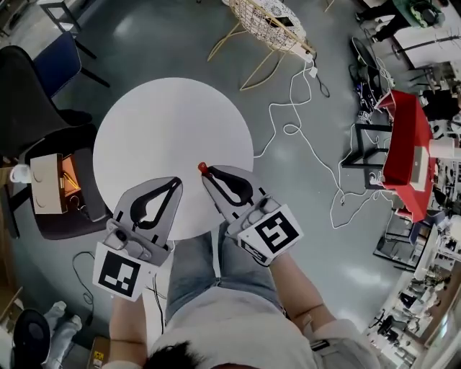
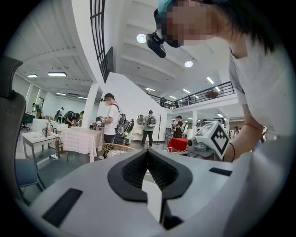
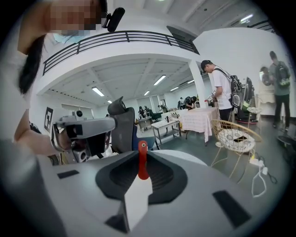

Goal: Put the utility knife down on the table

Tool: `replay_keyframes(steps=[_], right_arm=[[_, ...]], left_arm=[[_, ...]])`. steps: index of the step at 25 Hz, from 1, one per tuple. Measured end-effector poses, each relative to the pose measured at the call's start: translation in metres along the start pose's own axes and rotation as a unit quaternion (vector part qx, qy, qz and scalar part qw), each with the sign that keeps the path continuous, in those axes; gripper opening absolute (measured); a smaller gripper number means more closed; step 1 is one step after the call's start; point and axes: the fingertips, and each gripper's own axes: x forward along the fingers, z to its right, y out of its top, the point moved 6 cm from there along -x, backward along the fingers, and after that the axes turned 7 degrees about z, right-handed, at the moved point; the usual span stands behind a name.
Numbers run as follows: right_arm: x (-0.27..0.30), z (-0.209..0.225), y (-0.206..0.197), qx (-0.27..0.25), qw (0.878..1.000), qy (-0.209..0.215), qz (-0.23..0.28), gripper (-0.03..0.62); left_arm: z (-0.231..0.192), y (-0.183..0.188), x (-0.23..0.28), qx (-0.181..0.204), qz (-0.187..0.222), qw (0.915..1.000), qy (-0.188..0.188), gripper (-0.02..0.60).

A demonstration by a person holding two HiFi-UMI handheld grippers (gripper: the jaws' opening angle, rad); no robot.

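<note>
Grey floor (image 1: 317, 216) fills the head view, and square in the middle of it sits the round white table (image 1: 166, 130), its top bare. Upper left of the frame, a black office chair (image 1: 29, 94); top centre, a wire basket chair (image 1: 270, 21); far right, a red cart (image 1: 403, 144), with a white cable (image 1: 295, 130) snaking across the floor between the table and the cart.

Down at the lower edge of the table, both tools are in play. The left gripper (image 1: 173, 184) sits lower left, its tip over the table's near rim. Its own view shows the jaws pressed together with nothing between them.

Just right of it, the right gripper (image 1: 209, 177) points up and left over the table's lower right edge, marker cube (image 1: 272, 232) facing the camera. Its jaws are clamped on the utility knife (image 3: 142, 162). The red end pokes out beyond the tips, upright in the right gripper view, so the knife is in the jaws and not lying on the table.
</note>
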Motion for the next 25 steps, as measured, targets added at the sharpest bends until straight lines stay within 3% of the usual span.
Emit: replay_keyframes(steps=[14,25], right_arm=[[0.013,0.017,-0.101,0.022,0.993,-0.023,-0.113,0.057],[0.022,0.022,-0.163,0.01,0.976,-0.048,-0.212,0.057]], left_arm=[[0.001,-0.035,-0.001,-0.025,-0.014,0.9996,-0.004,0.009],[-0.001,-0.049,-0.008,-0.034,-0.019,0.9992,0.001,0.009]])
